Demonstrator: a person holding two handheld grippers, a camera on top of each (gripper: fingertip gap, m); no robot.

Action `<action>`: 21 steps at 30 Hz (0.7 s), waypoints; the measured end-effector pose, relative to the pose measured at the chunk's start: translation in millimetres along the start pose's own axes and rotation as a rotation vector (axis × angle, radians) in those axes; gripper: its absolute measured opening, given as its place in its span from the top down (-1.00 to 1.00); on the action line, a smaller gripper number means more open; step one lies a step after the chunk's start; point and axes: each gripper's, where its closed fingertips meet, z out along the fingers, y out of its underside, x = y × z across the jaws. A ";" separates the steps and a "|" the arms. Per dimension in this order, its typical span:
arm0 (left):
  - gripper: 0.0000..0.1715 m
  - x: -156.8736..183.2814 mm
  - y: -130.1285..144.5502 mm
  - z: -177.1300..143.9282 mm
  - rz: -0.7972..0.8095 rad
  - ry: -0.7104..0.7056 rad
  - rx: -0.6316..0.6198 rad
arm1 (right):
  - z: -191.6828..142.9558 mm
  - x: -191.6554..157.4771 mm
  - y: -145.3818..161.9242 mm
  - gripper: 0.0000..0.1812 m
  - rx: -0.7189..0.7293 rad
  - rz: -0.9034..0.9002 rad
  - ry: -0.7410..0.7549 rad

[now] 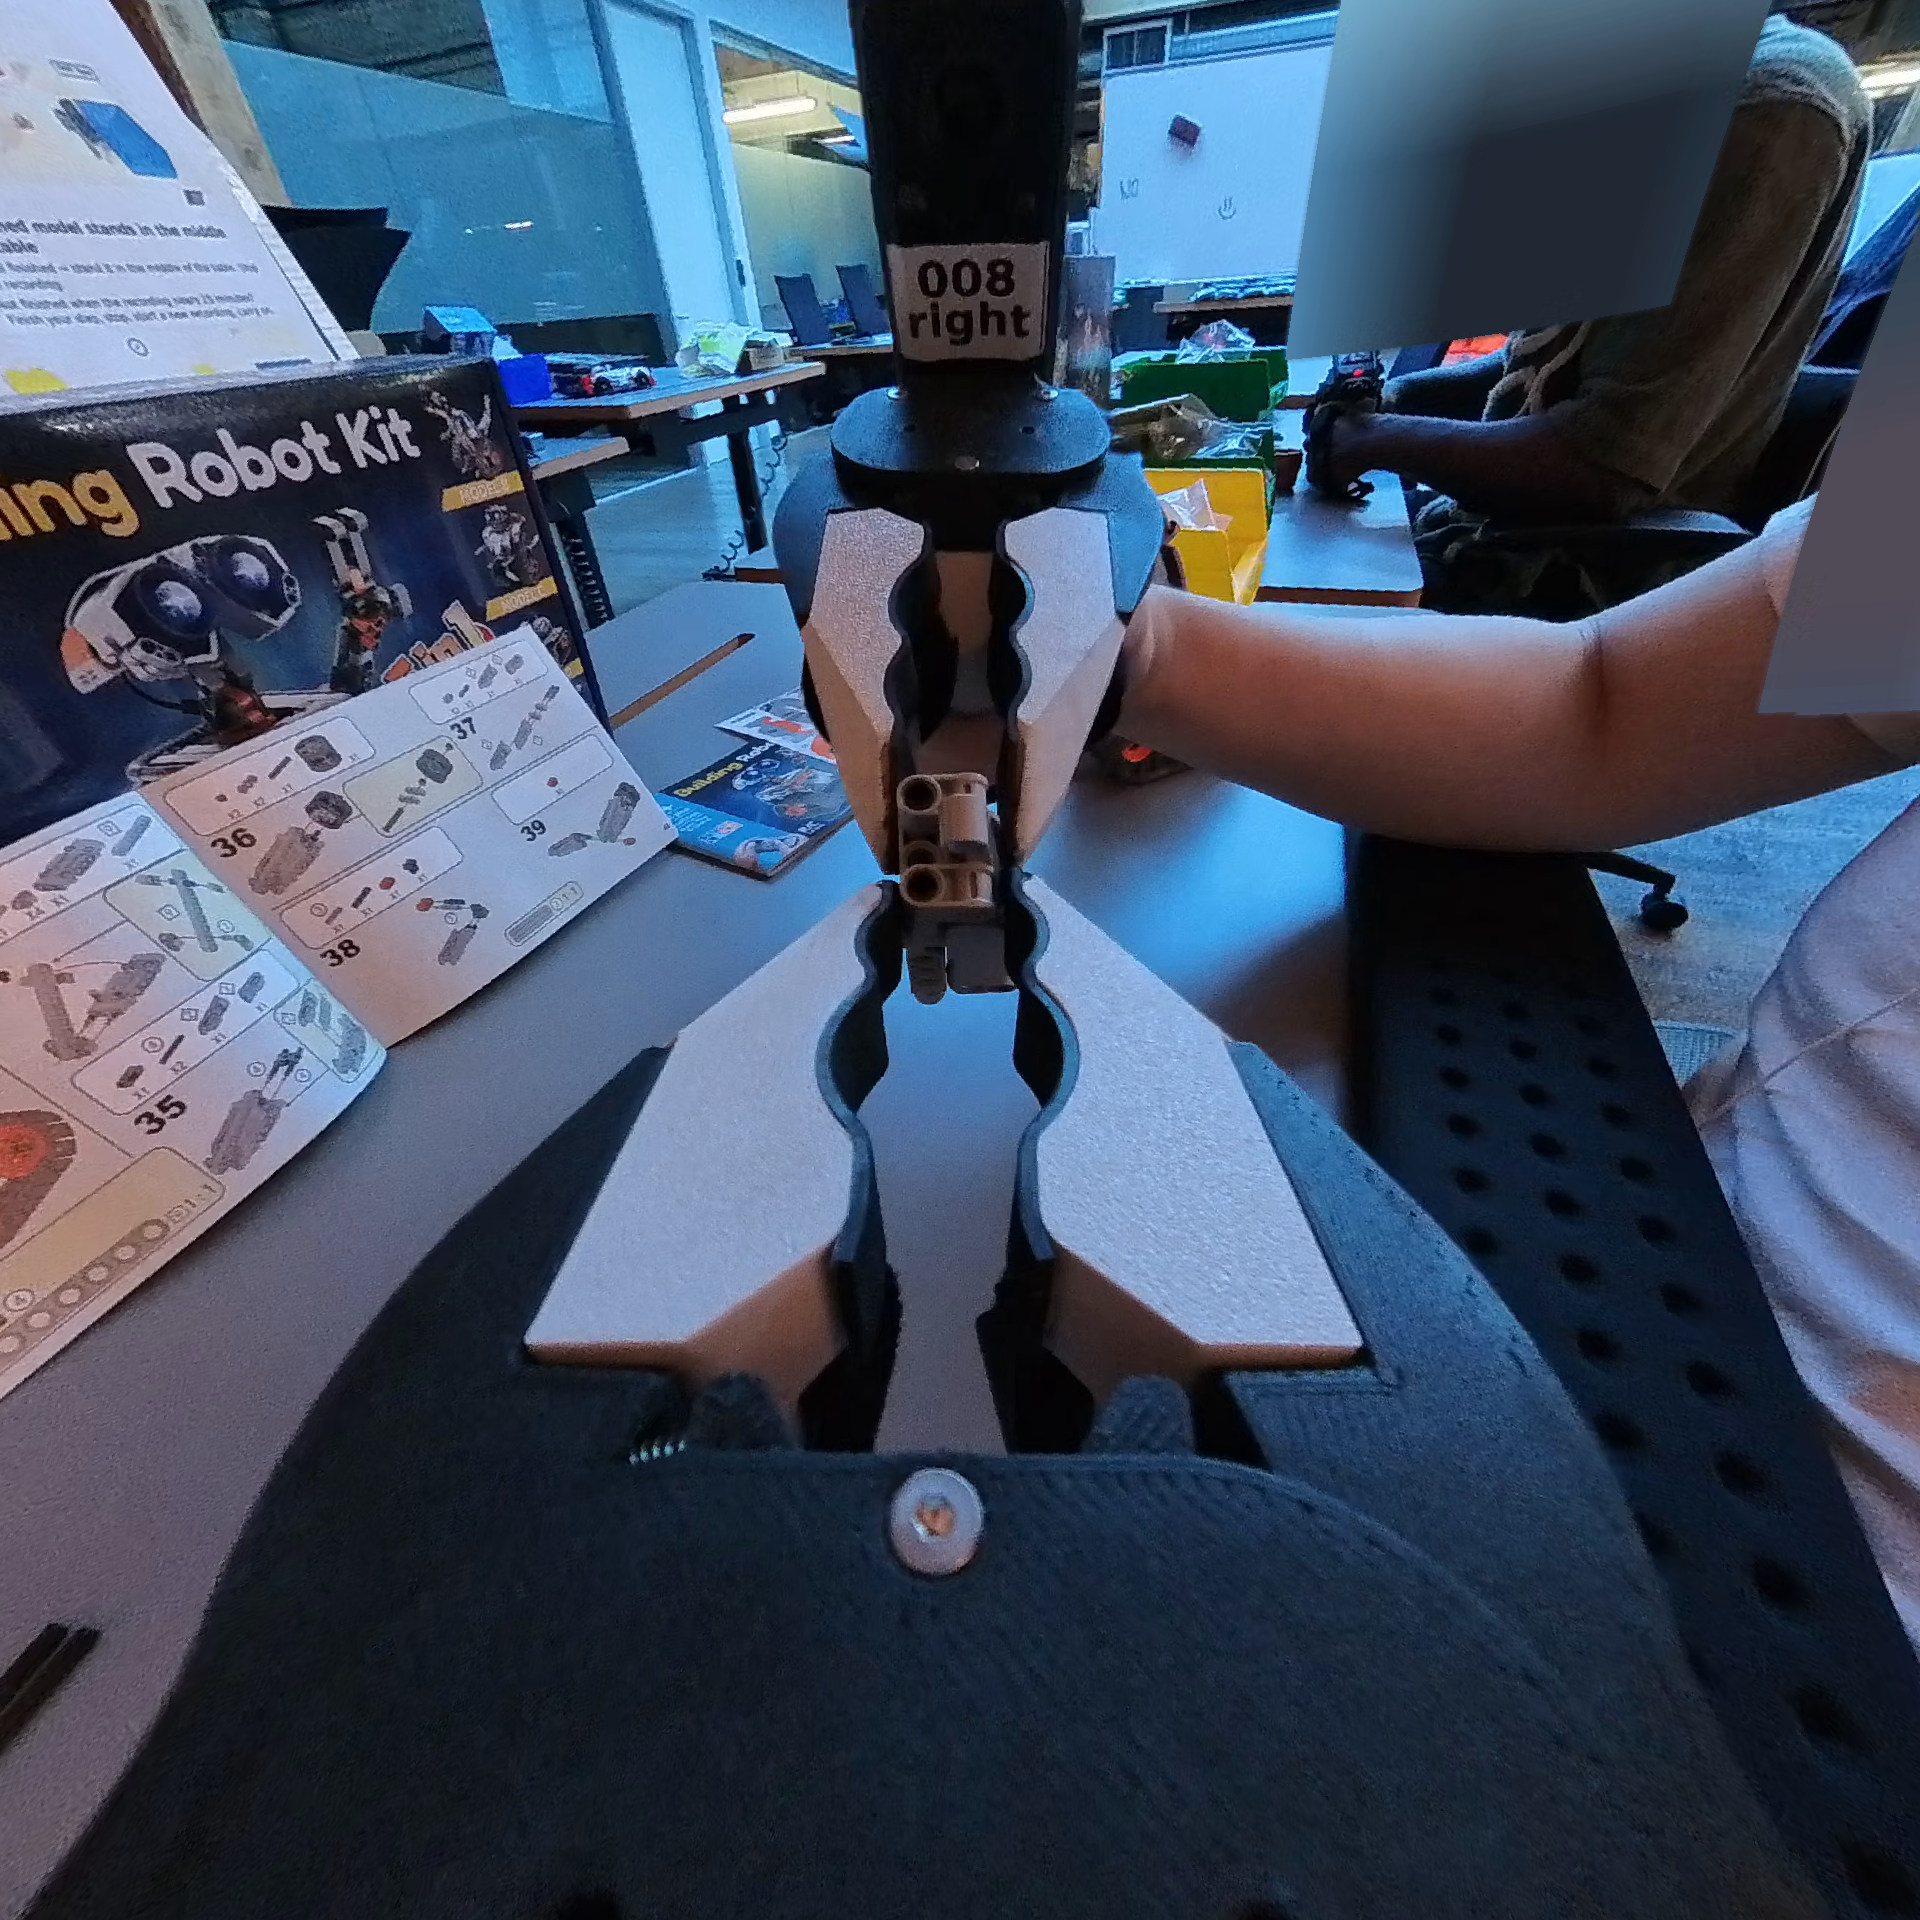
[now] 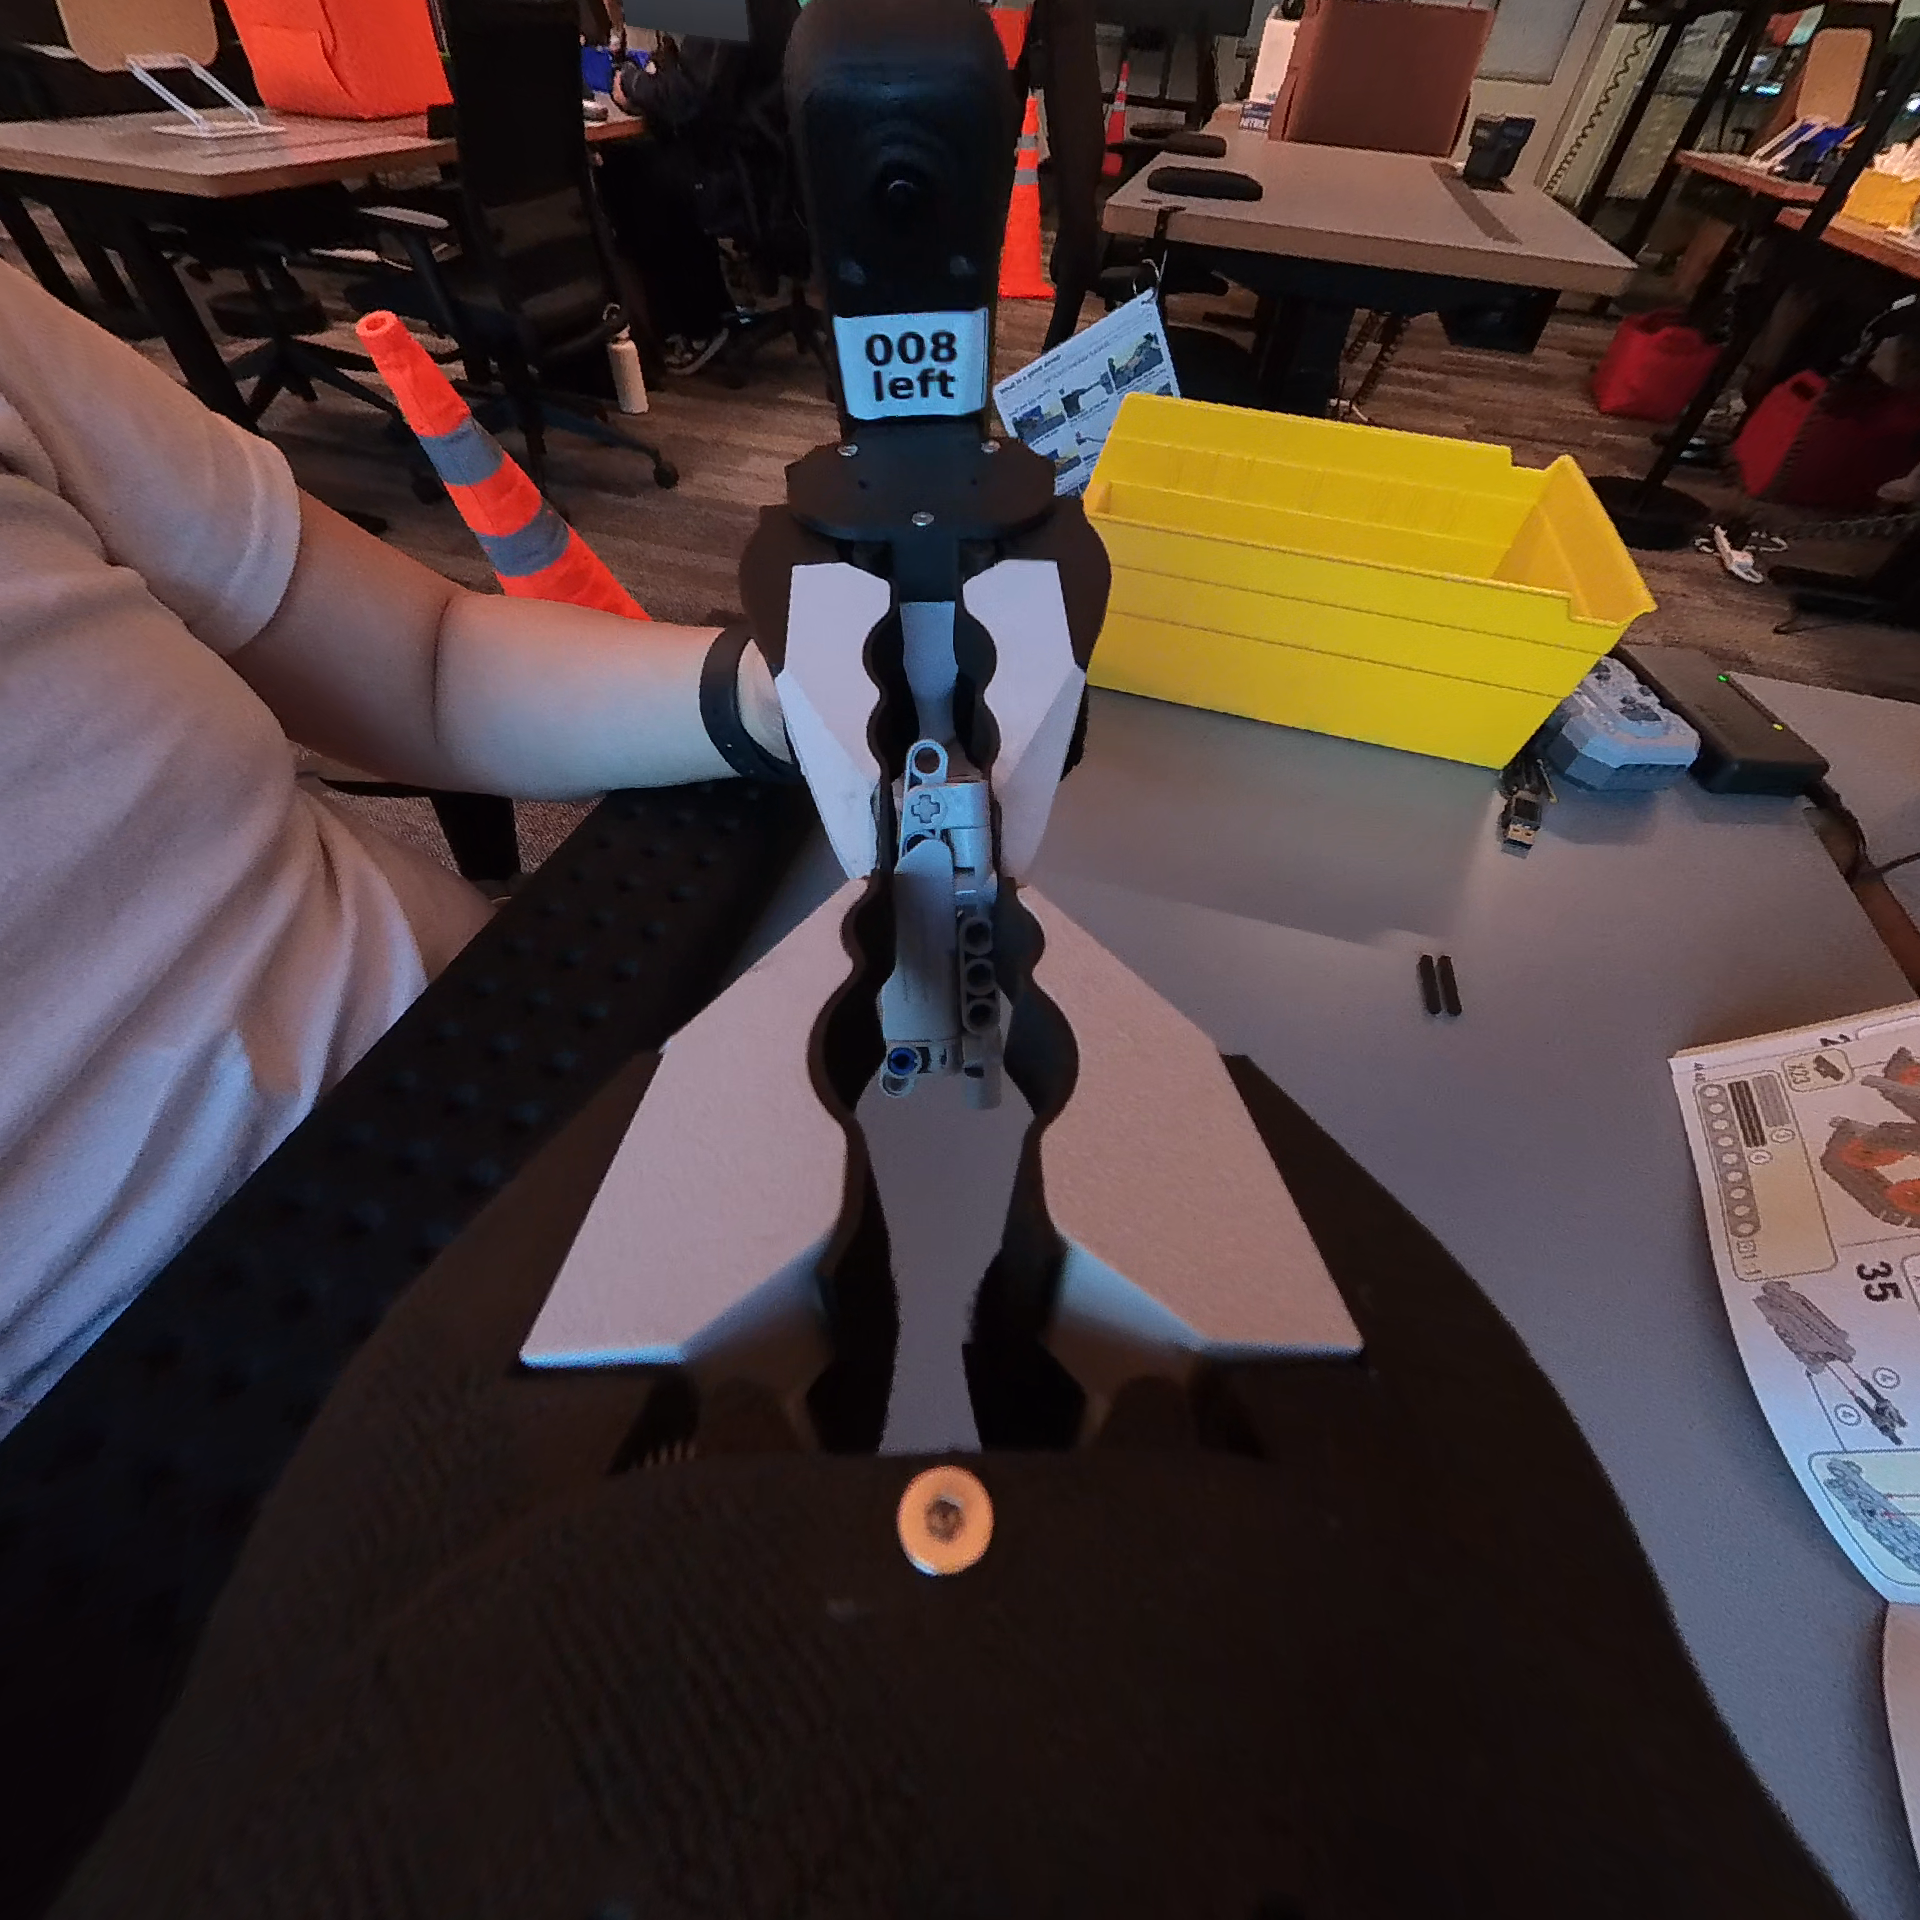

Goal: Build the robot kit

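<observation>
Both hand-held grippers are seen tip to tip above a grey table top [image 2: 1299, 914], facing each other.

Left gripper [image 1: 948, 904]: white wedge fingers with black wavy pads, closed on the near end of a small grey building-brick assembly of beams and pins [image 1: 945, 883]. The assembly is held in the air between the two tools, clear of the table.

Right gripper [image 2: 940, 925]: same build, clamped along the assembly [image 2: 951, 935], whose blue-pin end projects back between its fingers. The far end, with a cross-holed piece, is pinched by the opposite tool.

Surroundings, left wrist view: an open white instruction booklet with numbered steps [image 1: 312, 894] lies on the table to the left, leaning on a dark printed kit box [image 1: 260, 551]. A small blue leaflet [image 1: 753, 805] lies beyond the fingers. A black perforated mat [image 1: 1538, 1195] runs along the table edge beside the person's forearm [image 1: 1455, 717].

Right wrist view: a yellow plastic bin [image 2: 1340, 592] stands on the far table edge; a grey battery-box-like unit [image 2: 1621, 732] lies just beside it. Two short black pins [image 2: 1439, 984] lie side by side on the table. An orange traffic cone [image 2: 488, 488] stands on the floor.
</observation>
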 end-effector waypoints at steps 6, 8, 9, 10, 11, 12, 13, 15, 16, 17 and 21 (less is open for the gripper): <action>0.80 -0.2 1.7 0.3 0.051 -0.026 -0.022 | 0.9 0.1 1.2 0.79 -0.008 -0.012 0.003; 0.80 0.4 -8.9 -4.2 0.065 -0.031 0.033 | 0.9 -1.9 -12.4 0.78 0.017 0.008 0.004; 0.81 2.4 -16.2 -6.8 0.049 -0.019 0.075 | 0.4 -4.1 -19.7 0.78 0.028 -0.001 0.005; 0.80 1.7 -21.4 -9.1 0.009 -0.012 0.107 | -0.9 -3.4 -23.7 0.71 0.020 -0.023 0.031; 0.80 -5.9 -23.4 -11.0 -0.063 -0.030 0.128 | -3.7 1.6 -26.1 0.50 0.014 -0.052 0.082; 0.80 -17.0 -21.2 -12.6 -0.168 -0.050 0.140 | -8.2 8.1 -26.8 0.40 0.009 -0.081 0.137; 0.81 -26.0 -15.8 -13.4 -0.292 -0.042 0.146 | -12.9 14.1 -25.1 0.41 0.001 -0.105 0.180; 0.81 -40.0 -3.1 -13.3 -0.543 0.002 0.158 | -17.4 28.0 -17.2 0.43 -0.002 -0.105 0.249; 0.81 -45.3 2.1 -12.9 -0.629 0.011 0.170 | -15.7 34.3 -12.4 0.42 0.006 -0.078 0.269; 0.80 -50.3 6.5 -12.5 -0.688 0.007 0.183 | -10.9 38.2 -6.3 0.38 0.008 -0.044 0.271; 0.81 -65.9 23.0 -11.3 -0.799 -0.067 0.184 | 13.9 54.2 21.3 0.35 -0.048 -0.022 0.357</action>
